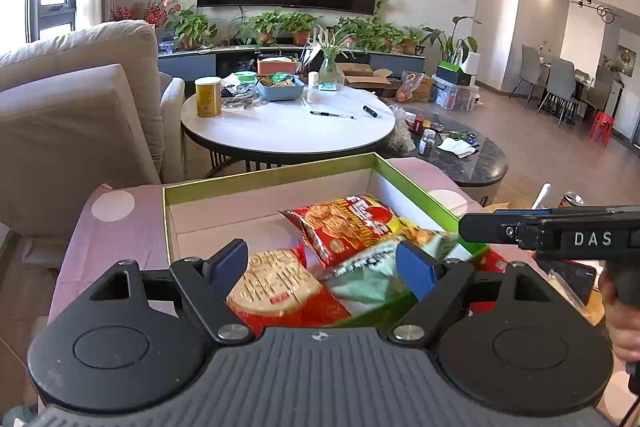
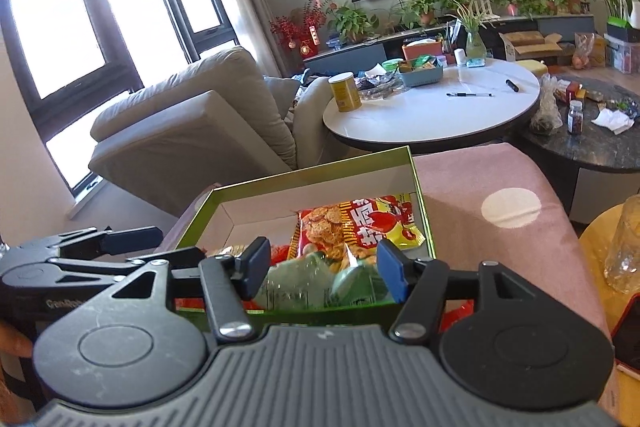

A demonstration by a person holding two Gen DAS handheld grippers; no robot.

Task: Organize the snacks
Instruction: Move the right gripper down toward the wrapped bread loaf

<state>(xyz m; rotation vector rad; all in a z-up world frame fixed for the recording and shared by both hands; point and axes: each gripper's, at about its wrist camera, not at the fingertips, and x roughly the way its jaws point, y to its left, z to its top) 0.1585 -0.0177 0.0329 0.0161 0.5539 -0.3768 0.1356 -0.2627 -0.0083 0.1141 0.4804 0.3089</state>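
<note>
Living room, TV wall and round white table (image 1: 288, 131) behind; work happens on a pink dotted cloth (image 1: 120, 227) carrying an open green-rimmed box (image 1: 256, 179).

Everything placed relative to the box. Inside it: a red cracker bag (image 1: 344, 227) toward the far right corner, a red round-biscuit pack (image 1: 276, 287) against the near wall, and a pale green packet (image 2: 304, 283) at the near right, blurred.

Left gripper (image 1: 320, 267) hovers over the box's near edge, jaws apart, nothing between the pads; the biscuit pack lies just below and ahead. Right gripper (image 2: 320, 267) also at the near edge, jaws parted, straddling the green packet; pads seem clear of it, though blur makes contact hard to judge.

Green packet: the right gripper is nearer. Its long axis seems to run roughly across the jaws, uncertain. Cracker bag's long axis runs from the box centre toward the far right corner, printed face up.
</note>
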